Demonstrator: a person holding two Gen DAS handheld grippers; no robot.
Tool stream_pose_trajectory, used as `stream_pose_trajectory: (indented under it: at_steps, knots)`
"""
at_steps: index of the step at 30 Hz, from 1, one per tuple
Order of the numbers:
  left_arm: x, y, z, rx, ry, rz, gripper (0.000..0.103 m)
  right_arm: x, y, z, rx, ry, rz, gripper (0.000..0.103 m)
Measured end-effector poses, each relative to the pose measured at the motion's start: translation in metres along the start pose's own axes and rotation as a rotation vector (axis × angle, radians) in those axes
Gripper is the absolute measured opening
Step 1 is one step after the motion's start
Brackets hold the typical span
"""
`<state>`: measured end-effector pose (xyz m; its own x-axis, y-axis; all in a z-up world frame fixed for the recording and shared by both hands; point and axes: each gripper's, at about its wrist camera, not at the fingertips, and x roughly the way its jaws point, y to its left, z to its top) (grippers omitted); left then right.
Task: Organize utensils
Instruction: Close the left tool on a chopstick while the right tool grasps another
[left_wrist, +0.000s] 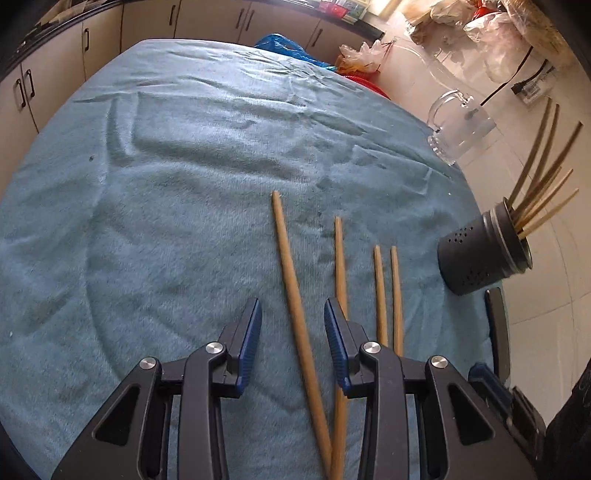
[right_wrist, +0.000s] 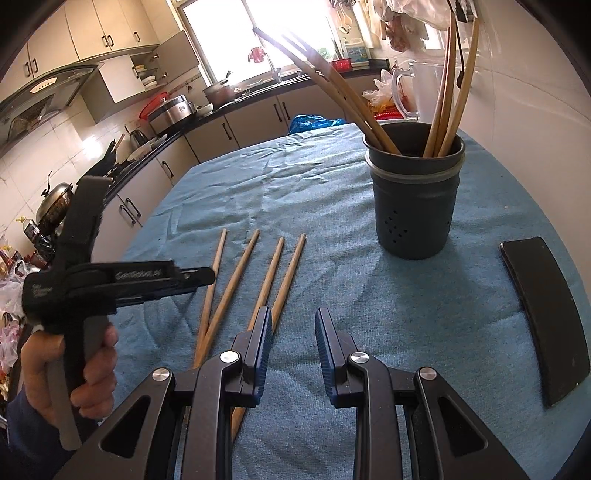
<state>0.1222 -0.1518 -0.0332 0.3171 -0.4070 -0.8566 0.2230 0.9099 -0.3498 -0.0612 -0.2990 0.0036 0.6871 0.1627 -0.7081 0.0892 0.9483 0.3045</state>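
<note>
A rumpled blue towel (right_wrist: 332, 192) covers the table. A clear glass mug (left_wrist: 456, 129) stands at its far edge, with a blue plastic bag (left_wrist: 284, 46) beyond. A flat black phone-like slab (right_wrist: 543, 314) lies on the towel. Cream cabinets (right_wrist: 258, 114) line the kitchen behind

Four chopsticks (right_wrist: 255, 273) on towel (right_wrist: 332, 192), holder (right_wrist: 415, 210) right, behind
</note>
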Motion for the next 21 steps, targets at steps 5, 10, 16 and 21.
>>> stream_pose_trajectory:
  at_steps: [5, 10, 16, 21]
  knots:
    - [0.003, -0.002, 0.003, 0.008, -0.003, 0.045, 0.018, 0.008, 0.003, 0.005, -0.002, 0.029, 0.004, 0.026]
    - [-0.001, 0.006, -0.001, 0.013, 0.003, 0.07, 0.007, 0.025, 0.011, 0.016, -0.026, 0.076, 0.027, 0.026]
    - [-0.007, 0.021, -0.004, -0.008, 0.015, 0.047, 0.003, 0.052, 0.018, 0.032, -0.026, 0.155, 0.061, 0.026]
    - [-0.013, 0.025, 0.0, -0.041, 0.011, -0.051, 0.005, 0.054, 0.022, 0.04, -0.022, 0.149, 0.045, 0.026]
